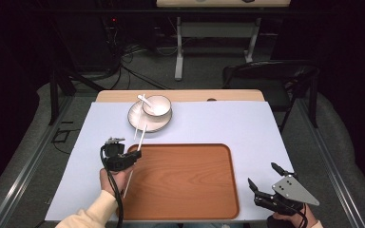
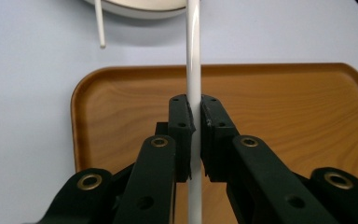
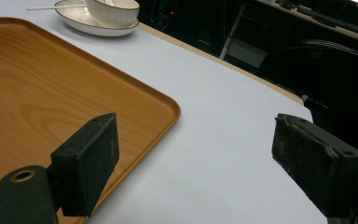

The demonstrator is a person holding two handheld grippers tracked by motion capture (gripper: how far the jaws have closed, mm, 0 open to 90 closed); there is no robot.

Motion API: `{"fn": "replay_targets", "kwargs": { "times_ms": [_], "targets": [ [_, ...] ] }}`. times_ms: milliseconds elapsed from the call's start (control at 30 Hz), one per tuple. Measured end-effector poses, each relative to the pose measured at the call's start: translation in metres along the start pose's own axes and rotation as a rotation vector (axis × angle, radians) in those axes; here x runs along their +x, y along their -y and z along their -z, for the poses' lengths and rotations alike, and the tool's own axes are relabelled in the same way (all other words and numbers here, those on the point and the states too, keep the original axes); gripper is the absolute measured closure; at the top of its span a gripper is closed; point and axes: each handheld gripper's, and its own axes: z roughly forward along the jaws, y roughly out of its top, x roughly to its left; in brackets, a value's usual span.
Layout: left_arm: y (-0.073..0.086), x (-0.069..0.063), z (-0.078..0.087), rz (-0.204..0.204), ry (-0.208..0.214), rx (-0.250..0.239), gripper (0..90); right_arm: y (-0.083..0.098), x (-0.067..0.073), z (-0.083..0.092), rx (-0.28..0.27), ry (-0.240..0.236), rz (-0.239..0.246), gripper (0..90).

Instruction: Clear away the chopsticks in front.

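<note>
Nearest, at about 5 o'clock on the bench [image 1: 66,190], the right tongs [image 1: 265,176] rest released, jaws wide apart with nothing between them; in the right gripper view they [image 3: 193,158] frame bare blue cover beside the tray's [image 3: 37,93] corner. No writing or brand can be read anywhere. At 7 o'clock the left tongs [image 1: 135,154] are clenched on a white chopstick [image 1: 134,161], their tips over the tray's [image 1: 185,180] left edge. In the left gripper view the chopstick [image 2: 193,56] runs straight between the pads [image 2: 182,126], pointing toward 12 o'clock and passing out beyond the tongs [image 2: 194,119] on both ends. Farther off, at 11 o'clock, a second chopstick [image 1: 138,127] leans on a plate [image 1: 140,121] carrying a bowl [image 1: 157,105] with a spoon [image 1: 145,100].
</note>
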Motion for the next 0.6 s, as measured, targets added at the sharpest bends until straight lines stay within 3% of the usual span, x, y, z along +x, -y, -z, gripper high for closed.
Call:
{"fn": "replay_targets", "kwargs": {
  "times_ms": [200,400,600],
  "targets": [
    [0.019,0.004,-0.001,0.040,-0.036,0.021,84.0,0.000,0.000,0.000,-0.002,0.000,0.000,14.3],
    [0.031,0.006,-0.007,0.041,-0.062,0.061,84.0,0.000,0.000,0.000,-0.001,0.000,0.000,14.3],
    [0.034,0.008,-0.009,0.022,-0.090,0.090,83.9,0.000,0.000,0.000,-0.003,0.001,-0.001,14.3]
  ]
}}
